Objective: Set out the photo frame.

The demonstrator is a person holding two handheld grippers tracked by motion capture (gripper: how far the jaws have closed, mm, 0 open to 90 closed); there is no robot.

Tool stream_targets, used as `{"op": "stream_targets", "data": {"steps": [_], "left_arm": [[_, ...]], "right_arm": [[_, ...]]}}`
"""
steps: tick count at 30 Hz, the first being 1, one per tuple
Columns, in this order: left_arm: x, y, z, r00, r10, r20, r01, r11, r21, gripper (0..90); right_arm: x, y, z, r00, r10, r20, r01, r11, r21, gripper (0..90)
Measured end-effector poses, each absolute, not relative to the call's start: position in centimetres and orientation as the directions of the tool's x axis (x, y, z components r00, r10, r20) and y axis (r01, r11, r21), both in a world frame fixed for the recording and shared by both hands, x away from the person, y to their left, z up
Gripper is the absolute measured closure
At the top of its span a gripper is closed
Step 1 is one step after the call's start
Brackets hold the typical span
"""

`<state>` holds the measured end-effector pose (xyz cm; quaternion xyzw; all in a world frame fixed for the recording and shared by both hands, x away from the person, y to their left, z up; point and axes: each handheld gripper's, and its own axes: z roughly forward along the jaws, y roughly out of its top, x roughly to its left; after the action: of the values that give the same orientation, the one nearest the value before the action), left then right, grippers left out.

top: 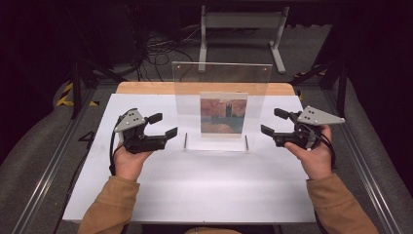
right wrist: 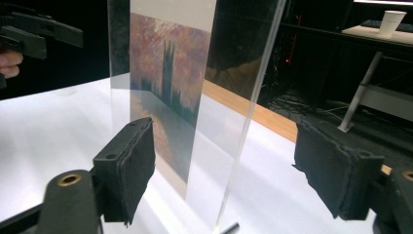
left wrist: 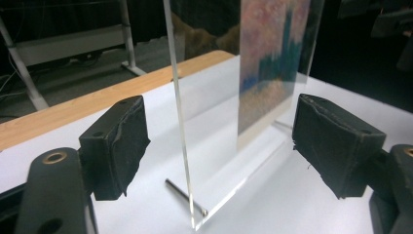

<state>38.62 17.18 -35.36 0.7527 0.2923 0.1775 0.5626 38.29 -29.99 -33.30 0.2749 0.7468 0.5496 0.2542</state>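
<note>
Acrylic frame stands upright at the middle of the table, on the white sheet that covers most of the top; a strip of bare wood shows along the far edge. The frame is a clear panel rising from a clear base, and it carries a small picture of a dark tower against a reddish sky. Two thin metal pins lie at the near corners of the base, one on each side.

Left hand-held gripper sits just left of the frame, held in the person's left hand, pointing right toward the panel. Its jaws stand wide apart. In the left gripper view the panel's near edge lies between the two black pads, clear of both; nothing is gripped.

Right hand-held gripper sits just right of the frame, held in the person's right hand, pointing left. Its jaws are likewise spread wide. In the right gripper view the panel edge stands between the pads with a gap on each side; no contact is visible.

Both forearms, in tan sleeves, enter from the near edge. A white metal stand is on the floor beyond the table.
</note>
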Motion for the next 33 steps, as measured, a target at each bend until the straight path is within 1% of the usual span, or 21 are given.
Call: {"op": "stream_targets", "data": {"steps": [7, 10, 11, 14, 18, 21, 26, 29, 33], "left_arm": [[37.0, 18.7, -35.3, 0.759, 0.649, -0.054, 0.257, -0.223, 0.940, 19.4], [36.3, 19.6, -35.6, 0.754, 0.654, -0.050, 0.274, -0.244, 0.930, 18.2], [35.8, 20.5, -35.8, 0.748, 0.663, -0.043, 0.280, -0.255, 0.926, 18.0], [35.4, 21.3, -36.1, 0.737, 0.675, -0.041, 0.287, -0.257, 0.923, 17.0], [34.8, 22.5, -36.9, 0.728, 0.683, -0.056, 0.302, -0.246, 0.921, 15.9], [34.5, 22.9, -37.6, 0.728, 0.684, -0.051, 0.310, -0.262, 0.914, 14.6], [34.2, 23.7, -39.5, 0.709, 0.705, -0.019, 0.309, -0.287, 0.907, 14.0], [34.1, 24.1, -41.0, 0.708, 0.705, -0.038, 0.329, -0.283, 0.901, 13.5], [34.0, 24.0, -42.7, 0.714, 0.698, -0.050, 0.346, -0.289, 0.893, 13.1]], "right_arm": [[36.6, -31.6, -33.5, -0.714, 0.697, -0.071, 0.168, 0.269, 0.948, 20.9], [35.7, -32.6, -33.8, -0.704, 0.707, -0.067, 0.180, 0.269, 0.946, 16.9], [35.5, -32.9, -34.0, -0.701, 0.710, -0.069, 0.183, 0.272, 0.945, 15.7], [35.2, -33.3, -34.4, -0.699, 0.712, -0.067, 0.193, 0.277, 0.941, 14.6], [34.6, -34.2, -35.5, -0.689, 0.724, -0.043, 0.229, 0.273, 0.934, 13.5], [34.2, -34.8, -36.6, -0.685, 0.728, -0.023, 0.246, 0.261, 0.933, 12.8], [34.0, -35.1, -38.8, -0.698, 0.716, -0.006, 0.262, 0.264, 0.928, 12.8], [34.0, -35.2, -40.2, -0.694, 0.720, -0.019, 0.264, 0.278, 0.924, 11.5], [34.2, -35.4, -42.1, -0.685, 0.728, -0.007, 0.286, 0.277, 0.918, 10.4]]}}
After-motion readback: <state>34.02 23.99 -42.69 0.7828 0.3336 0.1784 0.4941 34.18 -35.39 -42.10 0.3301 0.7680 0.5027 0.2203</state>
